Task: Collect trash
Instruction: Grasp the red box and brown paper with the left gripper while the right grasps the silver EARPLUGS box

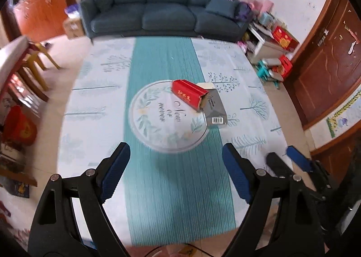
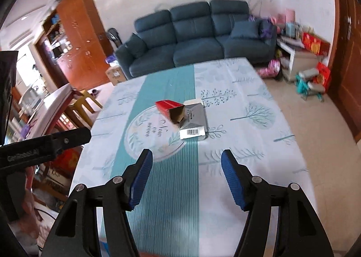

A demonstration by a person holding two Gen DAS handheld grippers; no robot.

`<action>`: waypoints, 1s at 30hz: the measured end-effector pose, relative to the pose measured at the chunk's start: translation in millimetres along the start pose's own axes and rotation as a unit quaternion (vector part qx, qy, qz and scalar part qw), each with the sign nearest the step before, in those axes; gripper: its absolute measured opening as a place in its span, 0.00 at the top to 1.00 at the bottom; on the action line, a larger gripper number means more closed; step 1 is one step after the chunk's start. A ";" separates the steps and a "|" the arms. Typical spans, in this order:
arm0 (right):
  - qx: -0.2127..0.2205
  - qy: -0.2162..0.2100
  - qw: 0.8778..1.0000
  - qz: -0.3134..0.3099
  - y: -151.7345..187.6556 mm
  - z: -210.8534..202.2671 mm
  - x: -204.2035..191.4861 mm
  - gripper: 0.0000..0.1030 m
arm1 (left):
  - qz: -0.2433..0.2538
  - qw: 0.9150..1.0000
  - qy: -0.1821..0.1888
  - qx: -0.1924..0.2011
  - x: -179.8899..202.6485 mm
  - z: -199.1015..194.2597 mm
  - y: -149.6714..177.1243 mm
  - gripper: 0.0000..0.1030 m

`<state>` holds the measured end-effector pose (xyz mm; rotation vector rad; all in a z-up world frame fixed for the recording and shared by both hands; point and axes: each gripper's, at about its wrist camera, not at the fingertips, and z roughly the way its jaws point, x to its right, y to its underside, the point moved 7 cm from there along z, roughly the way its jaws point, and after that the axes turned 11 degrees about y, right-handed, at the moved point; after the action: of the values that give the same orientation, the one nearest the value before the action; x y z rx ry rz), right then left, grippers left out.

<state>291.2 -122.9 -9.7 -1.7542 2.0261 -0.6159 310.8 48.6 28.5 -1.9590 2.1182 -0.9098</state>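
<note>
An empty red carton (image 1: 189, 95) lies on its side on the table, its open end against a flat grey box (image 1: 215, 108) with a barcode label. Both show in the right wrist view too, the red carton (image 2: 170, 109) left of the grey box (image 2: 194, 121). My left gripper (image 1: 176, 155) is open and empty, above the table short of the boxes. My right gripper (image 2: 186, 162) is open and empty, also short of them. The right gripper's fingers (image 1: 297, 158) show at the right edge of the left wrist view.
The table (image 1: 101, 108) has a pale tree-print cloth with a teal stripe and a round printed mat (image 1: 158, 119). A blue sofa (image 1: 162, 6) stands beyond it. Yellow stools (image 1: 38, 63) and a cabinet are left; boxes and clutter (image 1: 277, 54) lie right.
</note>
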 end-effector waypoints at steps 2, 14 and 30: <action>-0.017 0.007 1.000 0.014 -15.6 38.0 -2.9 0.35 | -0.008 0.999 0.015 -0.031 -12.0 35.0 -22.5 0.20; -0.061 0.065 0.994 0.057 -56.8 188.6 4.2 0.35 | -0.124 0.980 0.075 -0.137 -49.2 215.9 -87.3 0.20; -0.093 0.069 0.990 0.085 -50.9 236.7 12.8 0.36 | -0.180 0.968 0.051 -0.166 -50.5 293.3 -88.9 0.20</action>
<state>462.7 -159.2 -177.2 -1.6544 2.3685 -0.5212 533.7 -3.6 -181.4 -2.5807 2.1194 -0.7554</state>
